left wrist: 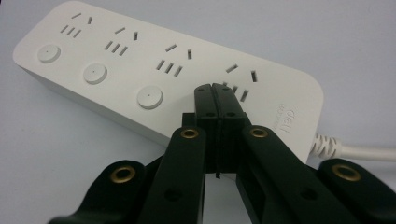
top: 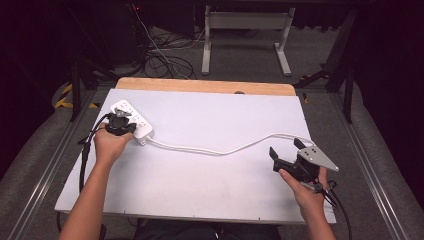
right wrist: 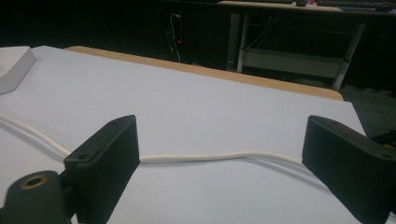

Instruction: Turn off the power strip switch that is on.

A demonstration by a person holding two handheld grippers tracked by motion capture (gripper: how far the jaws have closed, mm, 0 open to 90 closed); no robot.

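The white power strip (top: 131, 120) lies at the far left of the white table (top: 200, 200), its cord (top: 215, 150) snaking right. The left gripper (left wrist: 215, 91), jaws pressed together on nothing, tips over the end socket (its button hidden behind them). The right gripper (top: 285, 149) gapes wide, cord between its jaws untouched.

A white sheet (top: 200, 170) covers the table, with a wooden edge (top: 205, 86) bare along the far side. Beyond it — on grey carpet — stands a grey desk frame (top: 245, 22), and black cables (top: 160, 62) lie tangled by dark equipment to its left.
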